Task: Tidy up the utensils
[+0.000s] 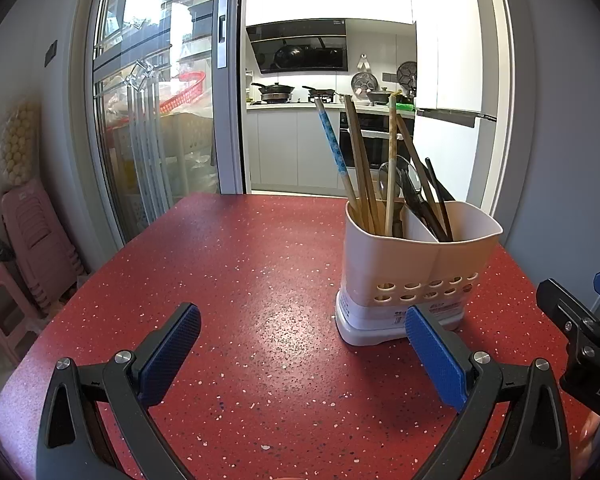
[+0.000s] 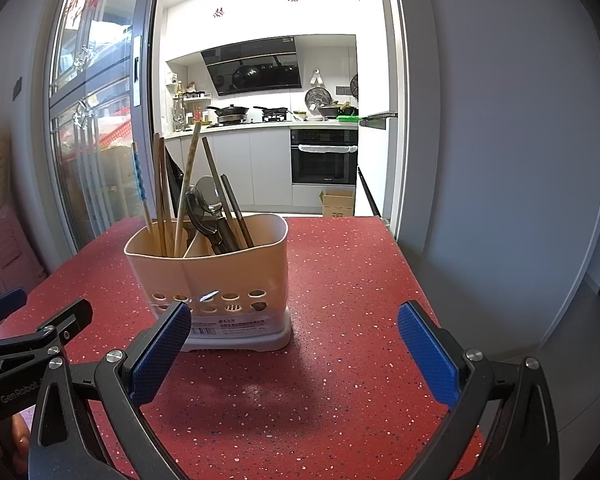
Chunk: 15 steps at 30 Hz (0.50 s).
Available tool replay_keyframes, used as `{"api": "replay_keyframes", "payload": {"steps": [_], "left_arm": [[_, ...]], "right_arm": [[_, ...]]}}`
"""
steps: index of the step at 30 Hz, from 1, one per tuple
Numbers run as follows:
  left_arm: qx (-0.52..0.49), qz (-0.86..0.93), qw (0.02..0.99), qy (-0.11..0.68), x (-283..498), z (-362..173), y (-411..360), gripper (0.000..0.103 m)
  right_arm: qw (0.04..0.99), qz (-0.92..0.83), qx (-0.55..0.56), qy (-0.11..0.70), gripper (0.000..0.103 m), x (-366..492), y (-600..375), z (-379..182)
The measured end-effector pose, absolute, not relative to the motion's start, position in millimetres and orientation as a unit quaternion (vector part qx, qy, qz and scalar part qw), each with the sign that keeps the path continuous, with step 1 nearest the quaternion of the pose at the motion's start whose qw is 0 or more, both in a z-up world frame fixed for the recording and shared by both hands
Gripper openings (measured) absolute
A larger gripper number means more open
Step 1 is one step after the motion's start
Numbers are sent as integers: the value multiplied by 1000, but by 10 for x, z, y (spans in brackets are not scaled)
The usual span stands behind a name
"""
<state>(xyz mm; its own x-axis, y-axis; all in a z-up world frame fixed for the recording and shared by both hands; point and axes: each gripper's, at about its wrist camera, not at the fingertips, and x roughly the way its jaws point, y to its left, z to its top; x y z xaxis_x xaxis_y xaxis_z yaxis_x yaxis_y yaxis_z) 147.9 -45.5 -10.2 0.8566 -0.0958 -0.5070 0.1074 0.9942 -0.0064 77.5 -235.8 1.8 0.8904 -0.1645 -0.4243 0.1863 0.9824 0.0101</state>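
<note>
A cream plastic utensil holder (image 1: pixel 420 264) stands upright on the red speckled table (image 1: pixel 236 280), its lower wall pierced with oval drain holes and its white base carrying a printed label. An inner divider splits it in two: the left compartment, as the left wrist view shows it, holds several chopsticks (image 1: pixel 360 168) leaning at different angles, among them one with a blue patterned shaft (image 1: pixel 334 148); the other compartment holds dark-handled utensils and a spoon (image 1: pixel 396 174) with its bowl upward. The left tool (image 1: pixel 302 330) hangs low over the table with its blue-padded fingers spread wide and nothing between them; its right pad overlaps the holder's base in that view, though contact cannot be told. The right tool (image 2: pixel 294 330) is likewise wide open and empty, with the holder just ahead of its left finger (image 2: pixel 160 354). Each tool shows at the edge of the other's camera, so the two sit side by side on the near side of the holder. The table surface around the holder is bare. Beyond the far table edge a sliding glass door (image 1: pixel 156 100) stands to the left, and an open doorway shows a kitchen with a black range hood (image 2: pixel 256 66), pans on the hob, a built-in oven (image 2: pixel 324 156) and a cardboard box (image 2: pixel 338 202) on the floor. Stacked pink stools (image 1: pixel 32 232) sit at far left.
</note>
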Motion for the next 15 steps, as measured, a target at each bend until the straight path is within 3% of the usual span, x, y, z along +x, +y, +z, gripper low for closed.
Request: {"api": "replay_keyframes", "payload": {"steps": [15], "left_arm": [[11,-50,963,265,1503,-121,-442,103]], "right_arm": [[972,-91,25,216,103,767,-2369,19]]}}
